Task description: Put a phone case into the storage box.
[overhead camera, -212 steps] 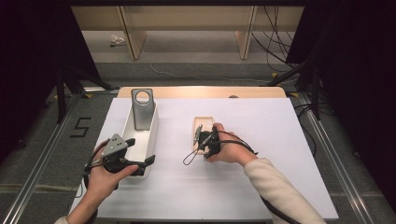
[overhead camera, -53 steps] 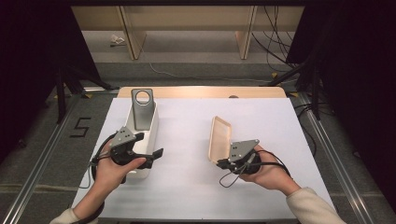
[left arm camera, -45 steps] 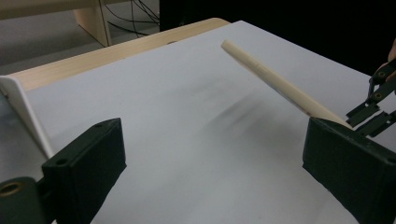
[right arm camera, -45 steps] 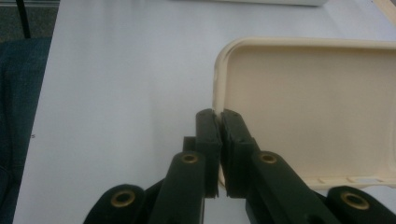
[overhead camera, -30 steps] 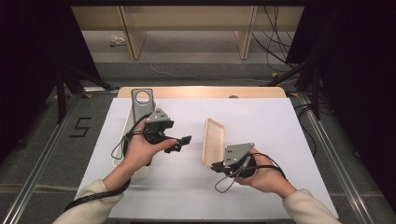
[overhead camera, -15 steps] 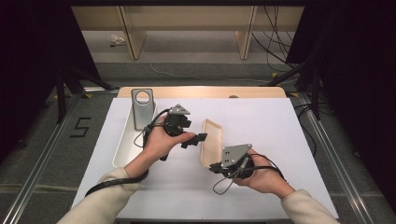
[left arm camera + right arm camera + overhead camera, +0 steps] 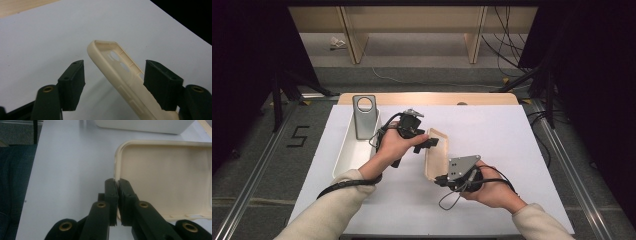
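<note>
While the right gripper [image 7: 117,182] stays clamped on the rim of the cream phone case [image 7: 435,153], tilted above the white table [image 7: 512,140], the left gripper [image 7: 113,75] straddles its far end, jaws just closing, one pad barely touching.

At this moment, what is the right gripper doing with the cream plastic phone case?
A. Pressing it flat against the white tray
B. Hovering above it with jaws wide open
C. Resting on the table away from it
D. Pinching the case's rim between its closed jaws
D. In the right gripper view, the right gripper has its black jaws closed on the thin rim of the cream plastic phone case, which it holds up on edge over the white table cover.
</note>
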